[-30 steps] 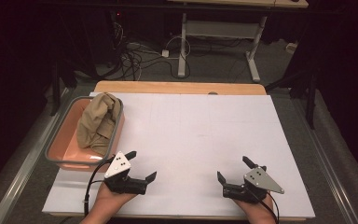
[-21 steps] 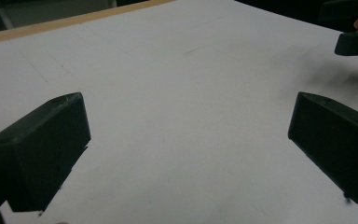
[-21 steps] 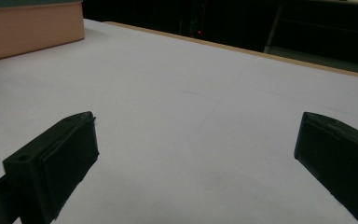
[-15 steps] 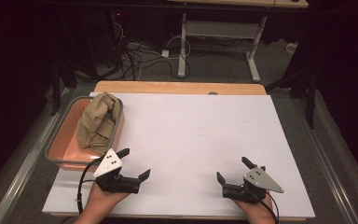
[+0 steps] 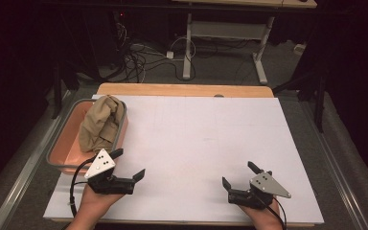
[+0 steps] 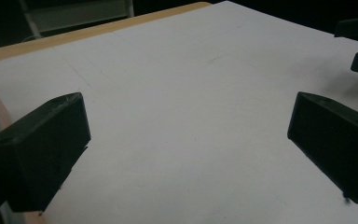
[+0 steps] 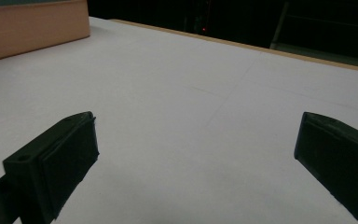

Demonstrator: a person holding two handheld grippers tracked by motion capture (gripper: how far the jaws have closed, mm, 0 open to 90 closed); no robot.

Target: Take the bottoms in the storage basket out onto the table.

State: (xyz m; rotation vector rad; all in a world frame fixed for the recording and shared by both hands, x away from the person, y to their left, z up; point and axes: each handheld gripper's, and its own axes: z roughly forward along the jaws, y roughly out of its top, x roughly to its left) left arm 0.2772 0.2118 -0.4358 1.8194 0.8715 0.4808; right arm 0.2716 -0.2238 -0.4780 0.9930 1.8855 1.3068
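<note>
A: High view, panel one: a white sheet (image 5: 206,143) covers most of a wooden table (image 5: 182,89), whose bare edge runs along the far side. Where do the two tools sit?

B: Both sit at the near edge, each held by a hand coming in from the bottom. The left gripper (image 5: 129,164) is at the near left, its jaws spread wide with nothing between them. The right gripper (image 5: 240,175) is at the near right, jaws likewise apart and empty (each carries a grey three-cornered plate with small dots).

A: And the container at the left?

B: A pink bin (image 5: 62,152) with a grey rim stands at the left edge of the sheet. A crumpled tan cloth (image 5: 100,123) lies in its far right part and drapes over the right rim. The left gripper is just beside the bin's near right corner; whether it touches the rim cannot be told.

A: What does the left gripper view add?

B: Its two black jaws rise wide apart over bare white sheet (image 6: 177,107). The right gripper (image 6: 356,44) shows as dark shapes at the upper right edge, well apart from the left one.

A: And the right gripper view?

B: The same arrangement: two separated black jaws, bare sheet (image 7: 205,107) between them, and the pink bin (image 7: 32,28) as a flat wall at the upper left. Faint pencil-like lines cross the sheet.

A: Background?

B: Dark floor beyond the table, with tangled cables (image 5: 139,57) and a white desk frame (image 5: 220,38).
</note>
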